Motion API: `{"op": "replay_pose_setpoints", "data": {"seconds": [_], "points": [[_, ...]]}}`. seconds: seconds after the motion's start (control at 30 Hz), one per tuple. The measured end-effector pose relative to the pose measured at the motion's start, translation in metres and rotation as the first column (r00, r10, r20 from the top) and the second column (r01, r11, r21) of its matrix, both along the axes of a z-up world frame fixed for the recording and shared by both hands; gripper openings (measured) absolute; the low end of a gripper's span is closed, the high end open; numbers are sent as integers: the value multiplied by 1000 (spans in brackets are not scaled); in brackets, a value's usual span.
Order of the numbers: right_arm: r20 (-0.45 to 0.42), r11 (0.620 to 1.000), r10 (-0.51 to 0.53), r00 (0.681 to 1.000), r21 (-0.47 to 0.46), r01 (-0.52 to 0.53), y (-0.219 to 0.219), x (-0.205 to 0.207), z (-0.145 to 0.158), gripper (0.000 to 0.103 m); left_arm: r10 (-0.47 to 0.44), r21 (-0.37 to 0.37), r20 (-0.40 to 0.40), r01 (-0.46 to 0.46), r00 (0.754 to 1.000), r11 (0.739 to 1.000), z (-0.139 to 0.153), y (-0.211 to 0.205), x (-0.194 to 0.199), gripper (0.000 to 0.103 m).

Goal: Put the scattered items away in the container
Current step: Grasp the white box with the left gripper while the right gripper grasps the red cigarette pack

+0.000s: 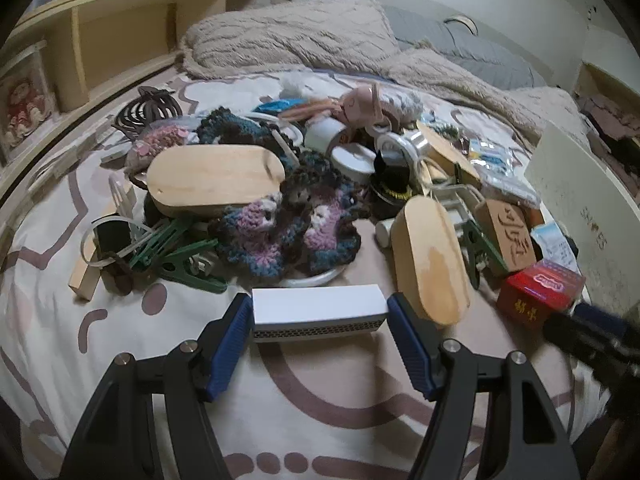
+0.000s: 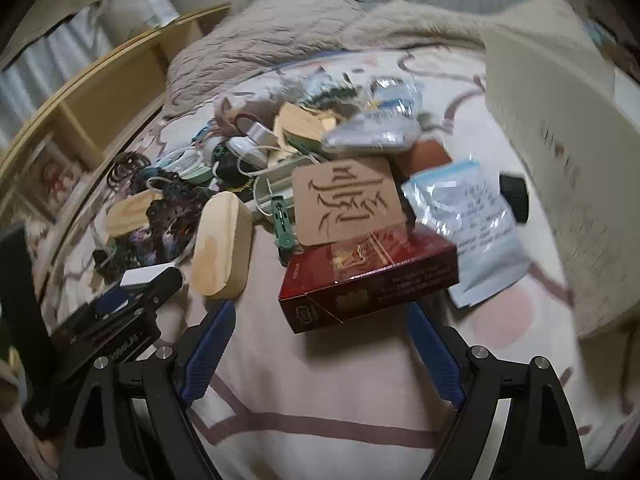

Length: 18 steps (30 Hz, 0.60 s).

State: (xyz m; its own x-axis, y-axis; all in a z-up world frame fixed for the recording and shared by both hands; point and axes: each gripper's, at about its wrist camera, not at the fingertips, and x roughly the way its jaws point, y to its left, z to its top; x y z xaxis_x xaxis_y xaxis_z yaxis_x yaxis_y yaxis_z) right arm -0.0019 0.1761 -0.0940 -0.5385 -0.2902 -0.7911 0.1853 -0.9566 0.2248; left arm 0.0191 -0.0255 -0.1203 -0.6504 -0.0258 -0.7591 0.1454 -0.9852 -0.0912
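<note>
My left gripper [image 1: 320, 312] clenched on small white rectangular box [image 1: 318, 307] over patterned bedsheet [image 1: 320, 412] | my right gripper [image 2: 320, 320] spread wide, dark red carton [image 2: 370, 276] between pads, apparently untouched | white container [image 1: 580, 216] far right beyond clutter.

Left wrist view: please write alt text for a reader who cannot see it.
The left gripper grips a white rectangular box by its ends, above a patterned bedsheet. Behind lies a heap of clutter: crocheted pieces, wooden oval blocks, green clips, and a red box.

Two oval wooden blocks [image 1: 216, 178] [image 1: 430, 260], one red box [image 1: 540, 292].
</note>
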Motion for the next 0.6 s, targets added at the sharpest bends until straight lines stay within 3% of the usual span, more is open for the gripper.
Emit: {"op": "replay_pose_setpoints", "data": {"seconds": [0.13,0.43,0.6], "points": [[-24,998,-11,1000,56,12,9,-5,5,88,-33,-25,22,33,999,999,-2,2,1,69],[10,997,-82,997,8,82,39,-24,1,88,-97,-88,42,100,994,991,-7,10,1,69],[38,999,-47,998,22,46,32,-37,-10,88,-96,-83,54,101,994,991,-10,11,0,69]]}}
